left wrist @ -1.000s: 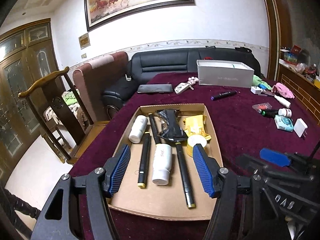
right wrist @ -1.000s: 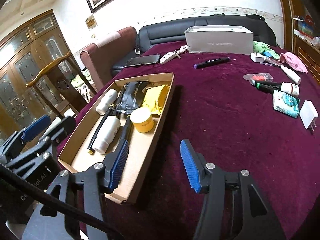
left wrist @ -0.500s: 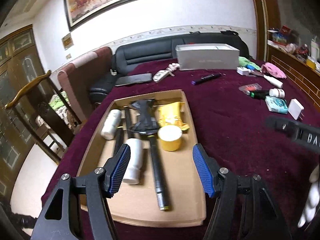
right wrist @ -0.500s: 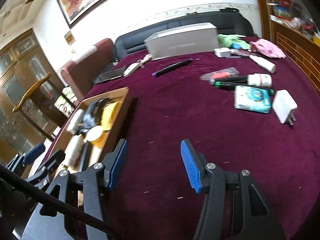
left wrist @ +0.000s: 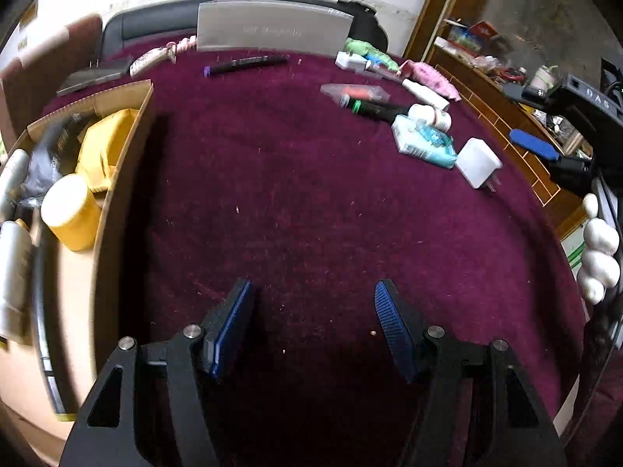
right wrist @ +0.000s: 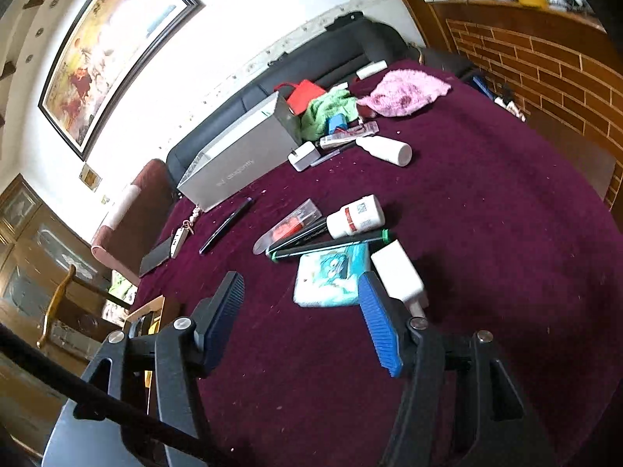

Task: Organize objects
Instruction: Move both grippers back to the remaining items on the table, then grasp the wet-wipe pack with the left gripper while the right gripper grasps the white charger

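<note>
My right gripper (right wrist: 301, 309) hangs over the maroon table, jaws opening, nothing between the pads. Just beyond it lie a teal tissue pack (right wrist: 331, 278), a white charger (right wrist: 397, 272), a green-capped marker (right wrist: 331, 245) and a white bottle (right wrist: 356, 216). My left gripper (left wrist: 313, 319) stands open and empty over bare cloth. At its left the cardboard tray (left wrist: 117, 179) holds a yellow jar (left wrist: 72, 212), a yellow packet (left wrist: 103, 144) and white bottles (left wrist: 13, 268). The same tissue pack (left wrist: 422, 142) and charger (left wrist: 477, 161) lie far right there.
A grey box (right wrist: 237, 159) stands at the back of the table by a black pen (right wrist: 226, 225), a phone (right wrist: 155, 257), green and pink cloths (right wrist: 405, 91) and a white tube (right wrist: 385, 148). A sofa and chairs stand behind; a brick counter (right wrist: 545, 66) runs on the right.
Both grippers swung right, away from the tray. The left one tipped down over bare cloth. The right one rolled and came close to the tissue pack and charger, its jaws a little wider.
</note>
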Tool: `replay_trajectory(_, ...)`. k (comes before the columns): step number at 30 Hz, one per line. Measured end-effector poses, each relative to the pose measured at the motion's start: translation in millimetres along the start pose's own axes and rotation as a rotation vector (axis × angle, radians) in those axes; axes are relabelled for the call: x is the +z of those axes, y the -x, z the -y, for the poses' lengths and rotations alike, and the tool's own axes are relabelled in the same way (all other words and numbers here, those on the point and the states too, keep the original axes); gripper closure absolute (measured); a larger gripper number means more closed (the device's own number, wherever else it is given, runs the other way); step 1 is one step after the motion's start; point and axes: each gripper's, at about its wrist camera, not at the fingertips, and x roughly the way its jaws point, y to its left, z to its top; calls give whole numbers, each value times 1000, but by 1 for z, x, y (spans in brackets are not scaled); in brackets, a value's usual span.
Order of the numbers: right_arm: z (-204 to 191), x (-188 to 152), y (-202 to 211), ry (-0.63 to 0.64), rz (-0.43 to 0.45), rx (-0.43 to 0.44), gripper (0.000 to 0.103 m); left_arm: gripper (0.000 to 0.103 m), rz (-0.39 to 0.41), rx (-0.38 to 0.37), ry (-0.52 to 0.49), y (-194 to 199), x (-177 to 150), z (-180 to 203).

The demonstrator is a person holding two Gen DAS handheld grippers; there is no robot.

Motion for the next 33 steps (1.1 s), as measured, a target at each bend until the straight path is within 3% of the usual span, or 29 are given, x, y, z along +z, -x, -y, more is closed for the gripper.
replay_trajectory(5,-12,24,-46,68,-117,26,43,39,-2,-11,-12,-2,-1,2)
replay_trajectory(9,-17,32,-89,81,-204,-60,43,30,-9,-18,-32,-5,-1,3)
replay_trajectory(14,-21,23,-119,162,-265,-169,41,29,-7,-31,-27,-6,1,2)
replay_trajectory(15,-26,18,-120,182,-303,-133,41,29,-5,-39,-22,-6,1,1)
replay_trajectory(19,-45,-20,-121,122,-583,214,41,27,-4,-51,-17,-6,1,-1)
replay_trajectory(20,-50,-22,-112,144,-562,243,41,27,-4,-53,-16,-6,1,-1)
replay_trajectory(21,-51,-18,-101,170,-497,216,41,27,-3,-56,-13,-6,1,-1)
replay_trajectory(24,-47,-1,-83,208,-343,44,41,26,-4,-56,-15,-6,1,-1)
replay_trajectory(27,-39,-1,-70,209,-275,-22,41,25,-3,-69,-11,-5,0,-3)
replay_trajectory(33,-5,7,-6,89,-14,-107,41,25,-4,-65,-15,-5,2,-2)
